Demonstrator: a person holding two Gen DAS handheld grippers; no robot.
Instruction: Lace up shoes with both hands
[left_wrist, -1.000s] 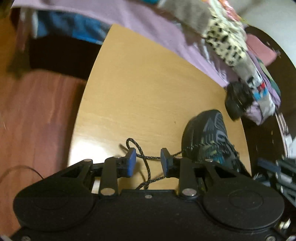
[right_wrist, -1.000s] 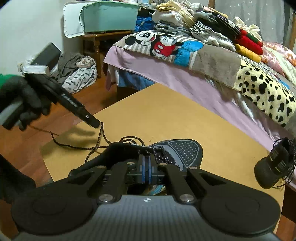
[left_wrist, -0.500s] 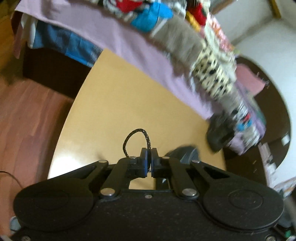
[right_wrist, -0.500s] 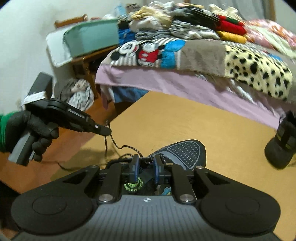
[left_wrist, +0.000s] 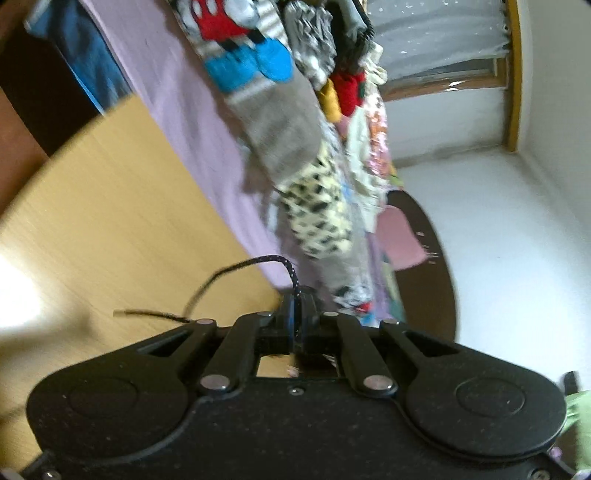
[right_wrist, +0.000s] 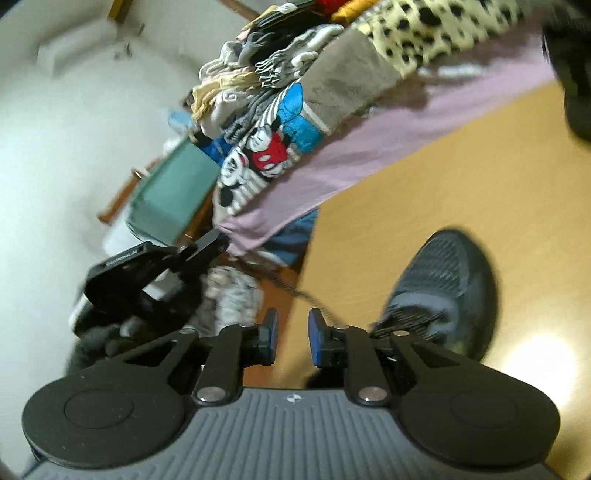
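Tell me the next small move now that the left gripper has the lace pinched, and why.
Probably draw the left gripper further away from the shoe to take out slack: it is shut on the lace, which loops loosely past its tips, and the right gripper is open with nothing between its pads.

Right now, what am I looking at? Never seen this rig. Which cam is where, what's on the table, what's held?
No robot arm here: a person holds a two-finger gripper in each hand, with a fisheye camera on each looking along its fingers. The left wrist view shows the left gripper shut on a black shoelace that loops out ahead of it. The right wrist view shows the right gripper, jaws apart with nothing pinched, above a dark sneaker on the wooden table. That view also catches the left gripper in a gloved hand. A cluttered bed lies behind.
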